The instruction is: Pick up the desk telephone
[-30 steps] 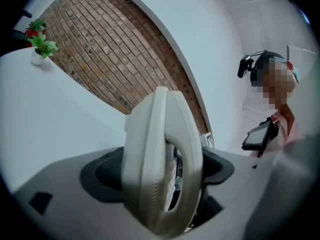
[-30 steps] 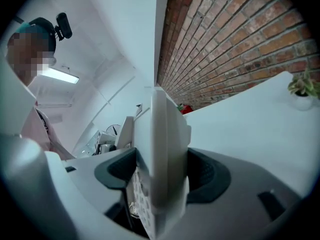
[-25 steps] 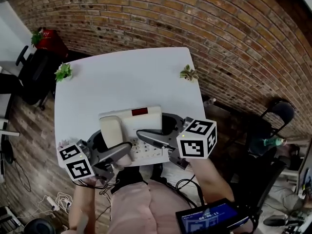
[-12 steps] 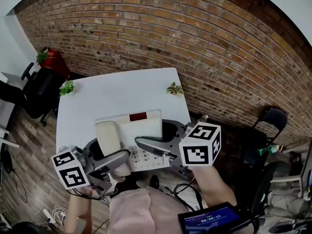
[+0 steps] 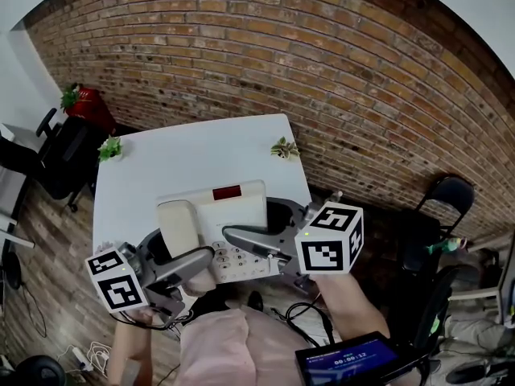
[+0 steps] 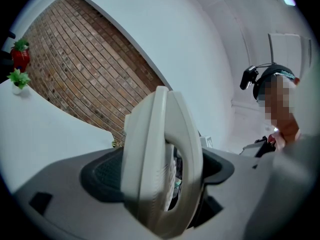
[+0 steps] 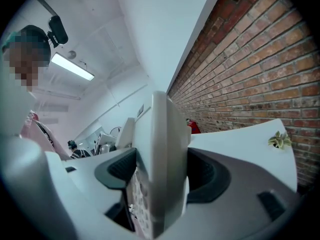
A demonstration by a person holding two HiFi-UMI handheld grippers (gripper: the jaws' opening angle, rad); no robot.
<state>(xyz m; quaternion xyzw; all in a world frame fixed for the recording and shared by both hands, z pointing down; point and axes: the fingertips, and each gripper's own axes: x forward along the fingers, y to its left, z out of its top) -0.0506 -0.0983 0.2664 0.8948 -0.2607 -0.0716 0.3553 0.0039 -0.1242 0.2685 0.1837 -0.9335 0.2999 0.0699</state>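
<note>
A cream desk telephone (image 5: 217, 223) with its handset resting on the left side and a red display hangs in the air in front of me, above the white table (image 5: 193, 159). My left gripper (image 5: 173, 256) is shut on the phone's left, handset side (image 6: 160, 169). On the right edge of the phone body (image 7: 160, 174) my right gripper (image 5: 269, 227) is clamped. Both pairs of dark pads press against the phone from above and below. The keypad faces up between the two grippers in the head view.
A brick wall runs behind the table. Small potted plants stand at the table's far left corner (image 5: 110, 146) and far right corner (image 5: 284, 147). A red pot (image 5: 90, 105) and dark office chairs (image 5: 56, 155) are at the left; another chair (image 5: 451, 195) is at the right.
Both grippers have lifted the telephone off the table; over the last half second it has held almost still.
</note>
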